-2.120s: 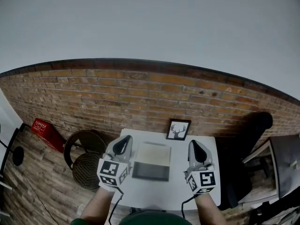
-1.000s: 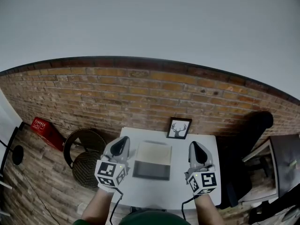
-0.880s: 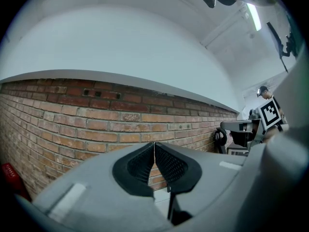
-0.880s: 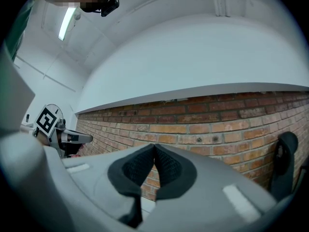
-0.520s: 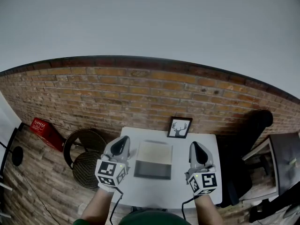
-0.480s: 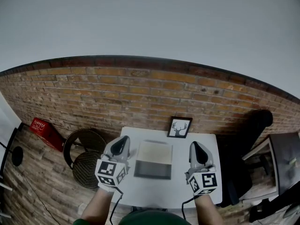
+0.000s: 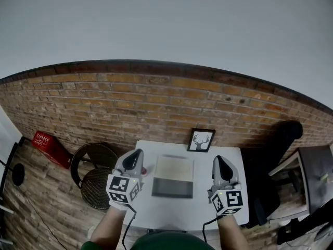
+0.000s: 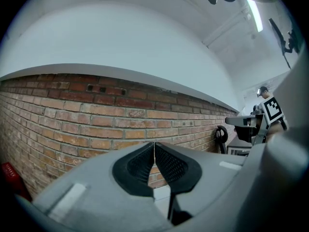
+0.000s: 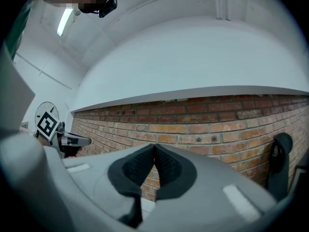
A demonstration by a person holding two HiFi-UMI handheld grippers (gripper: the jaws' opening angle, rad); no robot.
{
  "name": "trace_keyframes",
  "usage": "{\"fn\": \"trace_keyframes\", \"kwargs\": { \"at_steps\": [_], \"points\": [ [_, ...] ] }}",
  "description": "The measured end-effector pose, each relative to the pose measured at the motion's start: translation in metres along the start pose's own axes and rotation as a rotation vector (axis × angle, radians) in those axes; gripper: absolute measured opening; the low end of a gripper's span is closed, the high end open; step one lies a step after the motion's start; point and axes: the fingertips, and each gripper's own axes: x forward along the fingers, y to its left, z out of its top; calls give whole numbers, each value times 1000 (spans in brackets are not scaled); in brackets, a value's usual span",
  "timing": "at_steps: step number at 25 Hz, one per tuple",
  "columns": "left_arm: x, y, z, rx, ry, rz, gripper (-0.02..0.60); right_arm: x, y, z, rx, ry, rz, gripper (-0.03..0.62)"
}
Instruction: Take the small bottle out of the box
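Observation:
A shallow open box lies in the middle of the small white table, pale at the far half and grey at the near half. No bottle can be made out in it from the head view. A small reddish thing shows just right of my left gripper; what it is I cannot tell. My left gripper hovers left of the box, jaws shut with nothing between them. My right gripper hovers right of the box, also shut and empty. Both point toward the brick wall.
A framed deer picture leans against the brick wall behind the table. Two round wicker stools stand left of the table, a red crate further left. A dark chair and a desk are on the right.
The view has shifted slightly; both grippers stay beside the box. A small reddish thing now shows beside the left gripper.

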Motion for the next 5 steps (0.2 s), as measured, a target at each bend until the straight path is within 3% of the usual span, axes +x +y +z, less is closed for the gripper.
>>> {"fn": "trace_keyframes", "kwargs": {
  "at_steps": [5],
  "points": [
    [2,20,-16,-3,29,9,15,5,7,2,-10,-9,-15,3]
  ]
}}
